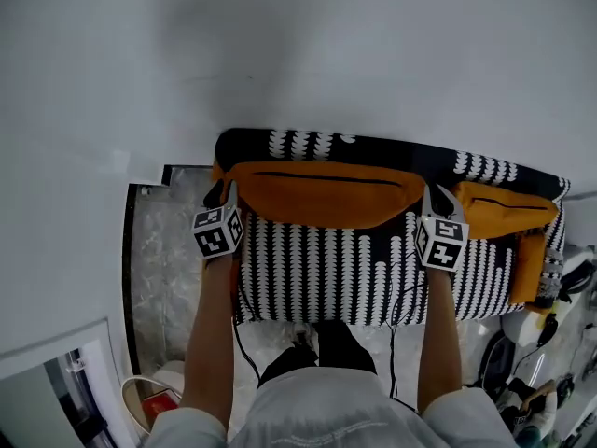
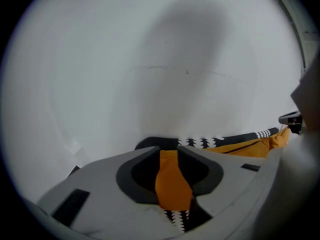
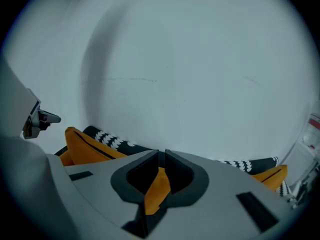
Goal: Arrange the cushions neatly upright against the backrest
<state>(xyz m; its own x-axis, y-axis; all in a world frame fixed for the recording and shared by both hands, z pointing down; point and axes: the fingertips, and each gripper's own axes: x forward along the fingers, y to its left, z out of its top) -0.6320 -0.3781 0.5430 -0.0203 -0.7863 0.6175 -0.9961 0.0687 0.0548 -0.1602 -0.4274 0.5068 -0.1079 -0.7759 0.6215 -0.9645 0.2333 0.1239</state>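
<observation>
Pinching the orange cushion, right tongs narrow; left tongs half-open, cushion corner loose between.

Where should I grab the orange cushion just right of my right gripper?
Pinch the two top corners of the orange cushion, coming from the seat side. It leans along the backrest, zipper edge up, and the wall behind probably leaves no room.

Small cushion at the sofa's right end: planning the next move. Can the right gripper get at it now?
Probably not yet: the right gripper is shut on the big cushion. The small cushion lies right beside it, nothing between.
</observation>
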